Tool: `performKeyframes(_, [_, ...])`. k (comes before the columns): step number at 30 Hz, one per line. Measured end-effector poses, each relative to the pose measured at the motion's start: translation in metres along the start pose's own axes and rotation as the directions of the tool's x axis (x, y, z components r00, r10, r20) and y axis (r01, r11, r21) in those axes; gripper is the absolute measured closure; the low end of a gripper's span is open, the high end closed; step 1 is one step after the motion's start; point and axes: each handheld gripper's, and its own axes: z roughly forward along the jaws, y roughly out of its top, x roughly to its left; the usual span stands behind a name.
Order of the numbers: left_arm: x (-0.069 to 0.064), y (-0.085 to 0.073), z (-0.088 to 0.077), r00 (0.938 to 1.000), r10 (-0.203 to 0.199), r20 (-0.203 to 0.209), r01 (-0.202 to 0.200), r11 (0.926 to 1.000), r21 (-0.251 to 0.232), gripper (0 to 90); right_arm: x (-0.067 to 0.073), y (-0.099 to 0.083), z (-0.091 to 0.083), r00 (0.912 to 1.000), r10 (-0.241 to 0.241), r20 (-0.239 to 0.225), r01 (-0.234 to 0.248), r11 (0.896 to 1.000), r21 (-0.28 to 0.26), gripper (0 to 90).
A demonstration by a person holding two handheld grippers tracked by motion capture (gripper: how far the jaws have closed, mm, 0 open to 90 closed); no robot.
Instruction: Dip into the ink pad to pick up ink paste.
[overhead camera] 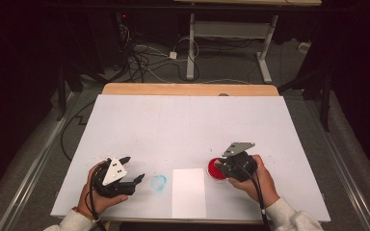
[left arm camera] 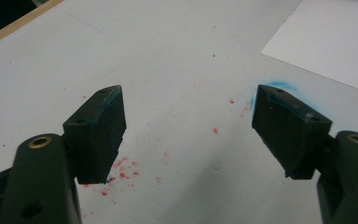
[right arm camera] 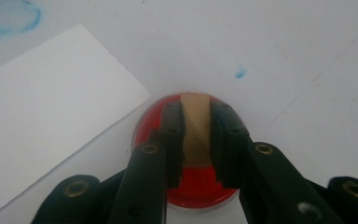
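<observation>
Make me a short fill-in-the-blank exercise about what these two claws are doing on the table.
1. The right claw is shut on a tan wooden stamp over a round ____ ink pad.
2. The left claw has its jaws ____ with nothing between them.
3. Between the two hands lies a white rectangular sheet of ____.
4. The smudged ring beside the sheet is ____.

Missing words: red; open; paper; blue

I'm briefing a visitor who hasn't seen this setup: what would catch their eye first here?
The round red dish near the table's front right, with the right claw shut on a tan block over it. Next, the white sheet at front centre and the blue ring stain beside it. The left claw stands open at front left, above red specks.
</observation>
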Motion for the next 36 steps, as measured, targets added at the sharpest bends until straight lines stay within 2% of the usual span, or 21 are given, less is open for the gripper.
performKeyframes(7, [-0.0008,0.0001,-0.0004,1.0,0.004,0.001,-0.004,1.0,0.003,25.3,-0.0008,-0.0029,0.0032,0.9999,0.014,-0.005,-0.014,1.0,0.004,76.0])
performKeyframes(10, [-0.0011,0.0,-0.0005,1.0,0.004,-0.001,-0.004,1.0,0.003,25.6,0.0004,-0.0025,0.0034,1.0,-0.006,0.006,0.006,1.0,0.01,76.0])
performKeyframes(15, [-0.0018,0.0003,-0.0007,1.0,0.006,-0.005,-0.006,1.0,0.006,25.6,-0.0009,-0.0047,0.0039,1.0,-0.005,-0.008,0.005,1.0,-0.004,76.1])
performKeyframes(20, [-0.0019,0.0004,-0.0004,1.0,0.005,-0.003,-0.005,1.0,0.006,25.6,0.0011,-0.0046,0.004,0.9999,-0.013,0.005,0.013,1.0,-0.001,76.1])
performKeyframes(24, [-0.0021,0.0004,-0.0002,1.0,0.007,-0.002,-0.007,0.9999,0.008,25.6,-0.0023,-0.0049,0.0041,0.9998,0.005,-0.018,-0.005,1.0,-0.002,76.1])
performKeyframes(33, [-0.0024,0.0006,0.0002,0.9999,0.01,-0.003,-0.01,0.9999,0.012,25.7,0.0008,-0.0043,0.0043,0.9995,-0.033,0.002,0.033,0.999,0.001,76.1])
performKeyframes(36, [-0.0023,0.0005,0.0004,1.0,0.008,-0.002,-0.008,0.9999,0.014,25.6,-0.0003,-0.0044,0.0044,0.9996,-0.028,-0.006,0.028,1.0,0.002,76.1])
